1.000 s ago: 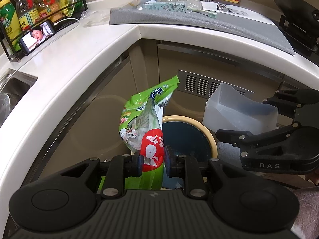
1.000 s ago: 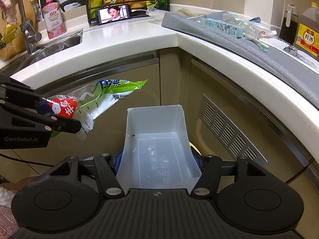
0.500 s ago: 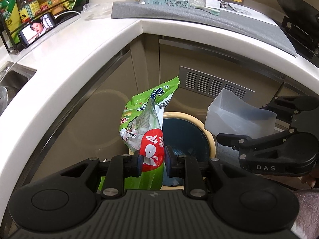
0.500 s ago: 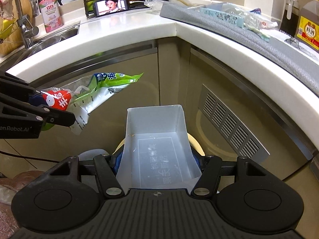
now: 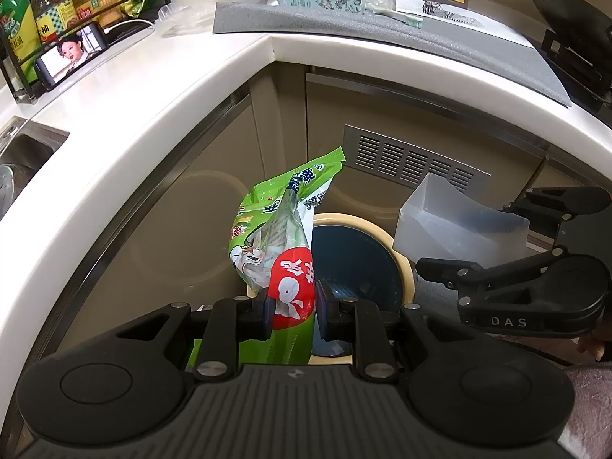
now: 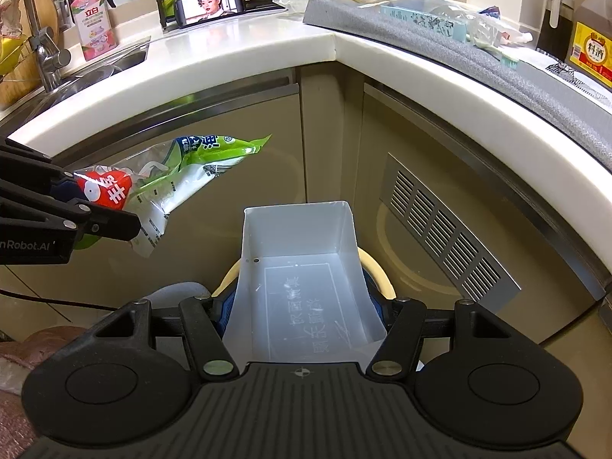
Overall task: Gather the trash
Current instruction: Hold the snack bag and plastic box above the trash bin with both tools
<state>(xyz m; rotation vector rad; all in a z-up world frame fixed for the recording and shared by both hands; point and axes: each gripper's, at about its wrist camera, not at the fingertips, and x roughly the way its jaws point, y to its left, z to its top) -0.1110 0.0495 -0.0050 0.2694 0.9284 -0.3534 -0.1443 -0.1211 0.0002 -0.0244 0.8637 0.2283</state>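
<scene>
A: Left wrist view, left to right. Left gripper (image 5: 292, 308) tilts down, jaws clamped on a bag (image 5: 281, 244): green, red patch, crumpled, sticking up over the bin (image 5: 401, 264) below the counter (image 5: 114, 114).

B: And right of it?

A: Right gripper (image 5: 447, 264) angled down too, gripping a tub (image 5: 459, 229).

B: Right wrist view?

A: Bag (image 6: 172, 179) at left in the left gripper (image 6: 95, 206). Tub (image 6: 302, 298) centre: translucent white, empty, wedged between the right gripper (image 6: 302, 317) fingers, above the bin (image 6: 376, 271).

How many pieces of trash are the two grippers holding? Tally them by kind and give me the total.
Green plastic food bag: 1
Translucent plastic box: 1
Total: 2
</scene>
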